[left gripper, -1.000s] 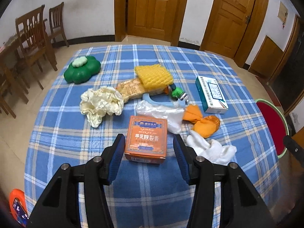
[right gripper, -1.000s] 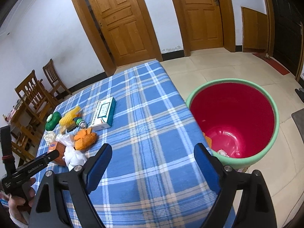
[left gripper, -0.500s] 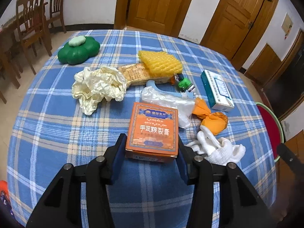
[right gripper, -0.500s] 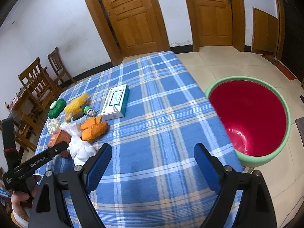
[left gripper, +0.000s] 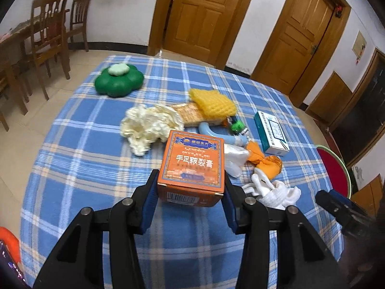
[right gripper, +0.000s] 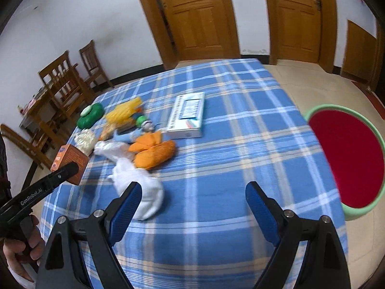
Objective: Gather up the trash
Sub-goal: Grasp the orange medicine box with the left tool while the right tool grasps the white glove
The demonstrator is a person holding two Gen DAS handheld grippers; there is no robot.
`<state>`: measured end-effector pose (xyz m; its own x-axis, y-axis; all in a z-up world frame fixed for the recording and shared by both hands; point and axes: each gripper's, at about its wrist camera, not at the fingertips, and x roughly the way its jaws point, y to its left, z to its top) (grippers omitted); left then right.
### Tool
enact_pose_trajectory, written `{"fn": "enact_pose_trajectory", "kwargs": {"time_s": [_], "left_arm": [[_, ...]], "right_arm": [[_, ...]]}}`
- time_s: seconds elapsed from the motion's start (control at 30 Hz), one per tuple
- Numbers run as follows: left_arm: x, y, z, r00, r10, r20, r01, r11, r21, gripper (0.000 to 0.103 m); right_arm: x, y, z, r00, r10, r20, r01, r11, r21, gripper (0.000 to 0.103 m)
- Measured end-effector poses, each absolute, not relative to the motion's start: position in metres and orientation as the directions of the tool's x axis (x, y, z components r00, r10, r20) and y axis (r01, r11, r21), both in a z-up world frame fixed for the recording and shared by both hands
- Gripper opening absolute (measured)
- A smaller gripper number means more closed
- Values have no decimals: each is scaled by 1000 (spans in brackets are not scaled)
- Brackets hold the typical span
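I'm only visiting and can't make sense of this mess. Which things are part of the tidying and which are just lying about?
Part of the job:
- orange box, clamped in the left tool
- white cloth, beside the open right tool
- orange wrapper
- crumpled paper
- red bin

Lying about:
- wooden chairs
- doors

Both wrist views look steeply down, sharing the table (left gripper: 79, 159).

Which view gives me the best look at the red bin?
The right wrist view: the red bin shows its green rim and most of its inside, beside the table. The left wrist view catches only a sliver of it at the right edge.
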<state>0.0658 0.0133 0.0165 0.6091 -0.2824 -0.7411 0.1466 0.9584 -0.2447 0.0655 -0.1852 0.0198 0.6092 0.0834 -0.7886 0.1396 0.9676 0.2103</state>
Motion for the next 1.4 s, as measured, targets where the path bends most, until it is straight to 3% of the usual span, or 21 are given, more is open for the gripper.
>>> {"fn": "enact_pose_trajectory", "kwargs": {"time_s": [0.37, 0.53, 0.7, 0.9, 1.4], "left_arm": [[58, 40, 14, 622, -225, -750, 71, 970, -232, 48], [56, 45, 12, 621, -212, -754, 57, 973, -226, 48], [54, 44, 13, 626, -204, -753, 58, 975, -216, 48], [51, 42, 17, 631, -205, -748, 64, 975, -213, 48], [46, 17, 36, 647, -228, -728, 119, 973, -199, 48]], "right_arm": [[83, -143, 5, 571, 125, -812, 31, 984, 174, 88], [85, -137, -2, 548, 144, -824, 9, 984, 179, 68], [82, -132, -3, 545, 184, -818, -25, 979, 203, 41], [73, -132, 5, 564, 193, -803, -46, 978, 203, 25], [42, -173, 46, 668, 161, -727, 4, 975, 220, 24]]}}
